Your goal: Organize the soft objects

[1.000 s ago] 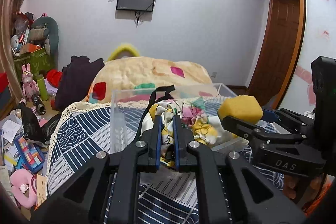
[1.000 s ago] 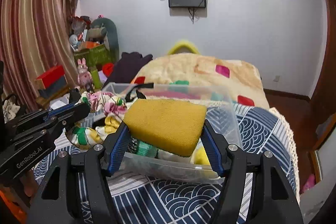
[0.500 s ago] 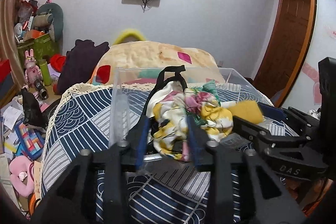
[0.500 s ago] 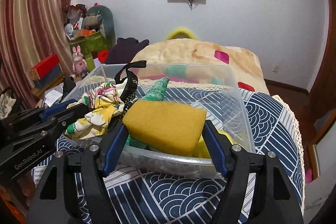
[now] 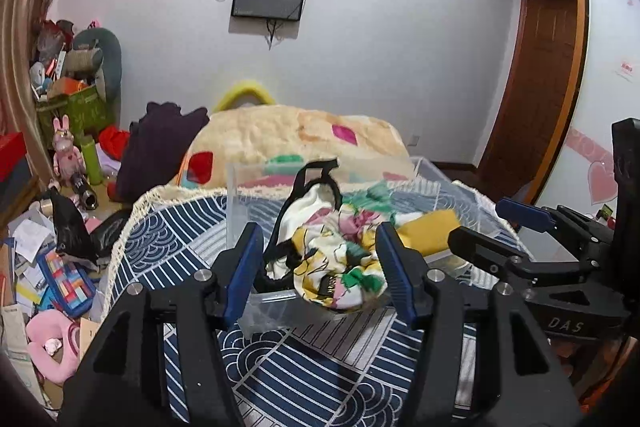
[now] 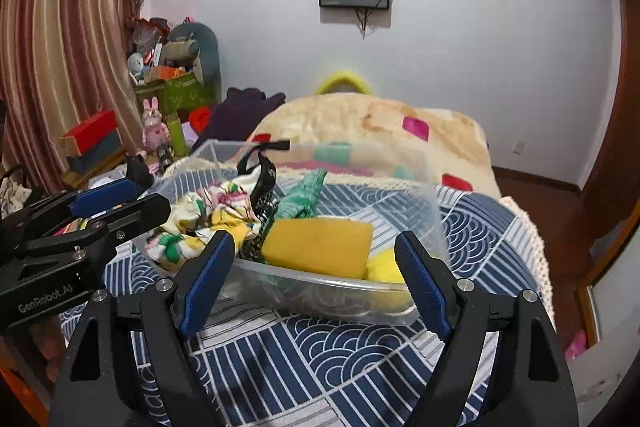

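Now, largest first:
Bin [image 6: 434, 227]: clear, on the patterned bedspread [image 6: 360, 355].
Floral cloth [image 5: 336, 267]: in the bin, draped over its rim toward 7 o'clock.
Sponge [image 6: 318, 247]: in the bin at 5 o'clock.
Left gripper [image 5: 320, 275]: jaws apart, empty.
Right gripper [image 6: 316, 279]: jaws apart, empty.
Progress: both items binned; nothing visibly left on the bedspread.

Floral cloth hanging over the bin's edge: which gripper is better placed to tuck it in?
Left, probably. The left gripper is open with the cloth directly between its fingers at the bin edge. The right gripper faces the sponge instead.
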Action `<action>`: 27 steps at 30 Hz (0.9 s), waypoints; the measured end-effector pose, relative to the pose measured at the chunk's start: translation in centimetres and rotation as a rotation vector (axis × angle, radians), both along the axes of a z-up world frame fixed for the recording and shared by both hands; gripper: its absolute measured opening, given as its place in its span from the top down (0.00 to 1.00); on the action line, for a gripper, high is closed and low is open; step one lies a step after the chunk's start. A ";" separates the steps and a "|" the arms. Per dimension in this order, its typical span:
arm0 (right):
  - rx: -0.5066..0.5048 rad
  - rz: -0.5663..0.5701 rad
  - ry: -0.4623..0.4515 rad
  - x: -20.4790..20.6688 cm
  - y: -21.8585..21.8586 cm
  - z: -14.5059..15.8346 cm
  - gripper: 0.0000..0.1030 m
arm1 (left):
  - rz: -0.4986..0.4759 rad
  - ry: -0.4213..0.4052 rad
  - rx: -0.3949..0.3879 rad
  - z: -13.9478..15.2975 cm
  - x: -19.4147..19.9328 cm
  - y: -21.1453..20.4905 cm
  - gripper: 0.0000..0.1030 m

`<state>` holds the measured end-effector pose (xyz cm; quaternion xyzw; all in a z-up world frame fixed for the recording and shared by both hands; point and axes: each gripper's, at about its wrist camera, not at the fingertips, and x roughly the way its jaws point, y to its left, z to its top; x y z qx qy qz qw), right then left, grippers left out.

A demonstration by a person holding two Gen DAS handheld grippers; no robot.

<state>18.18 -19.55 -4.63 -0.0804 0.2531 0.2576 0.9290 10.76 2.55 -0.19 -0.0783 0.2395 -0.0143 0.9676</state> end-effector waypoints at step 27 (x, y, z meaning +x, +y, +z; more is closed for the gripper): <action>0.157 0.003 -0.274 -8.1 -3.7 4.8 0.00 | -0.015 -0.301 0.076 4.9 -9.5 -2.0 0.01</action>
